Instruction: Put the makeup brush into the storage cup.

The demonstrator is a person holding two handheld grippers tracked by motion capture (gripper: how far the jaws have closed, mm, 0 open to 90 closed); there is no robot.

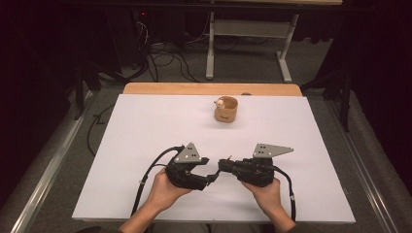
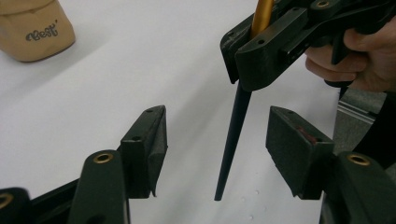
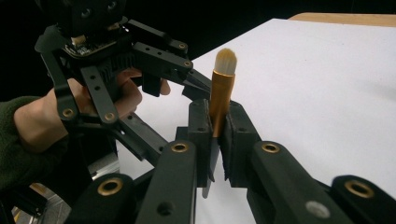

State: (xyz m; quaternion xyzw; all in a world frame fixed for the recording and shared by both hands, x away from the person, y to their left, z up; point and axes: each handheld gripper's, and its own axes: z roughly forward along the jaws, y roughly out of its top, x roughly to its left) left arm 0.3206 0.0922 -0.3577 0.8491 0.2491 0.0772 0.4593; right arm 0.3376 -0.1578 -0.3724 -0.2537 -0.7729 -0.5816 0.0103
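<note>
Close to the person, two hands come in over the near edge of the white bench (image 1: 145, 126), and each one holds a black tool. The right hand-held gripper (image 3: 215, 140) is squeezed tight on a makeup brush (image 3: 220, 91). Its two pads press on the gold part of the brush from both sides. The soft, pale tip of the brush points up in the right gripper view, and the thin dark handle hangs down below the pads. In the left gripper view that same dark handle (image 2: 233, 135) points down toward the bench, right in the gap between the jaws of the left hand-held gripper (image 2: 217, 144). Those jaws stand apart, one on each side of the handle, and neither pad touches it. So the brush is held by the right hand-held gripper alone. From above, the two tools meet nose to nose near the front middle of the bench, the left hand-held gripper (image 1: 210, 175) on one side and the right hand-held gripper (image 1: 224, 166) on the other, just beside each other. Each has a grey three-cornered plate on top and a black cable trailing back. Farther away, well apart from the hands, a small tan cup (image 1: 226, 109) stands upright on the bench with something small and pale sticking out at its rim. Behind the white sheet a strip of wood (image 1: 209, 89) shows at the far edge.
</note>
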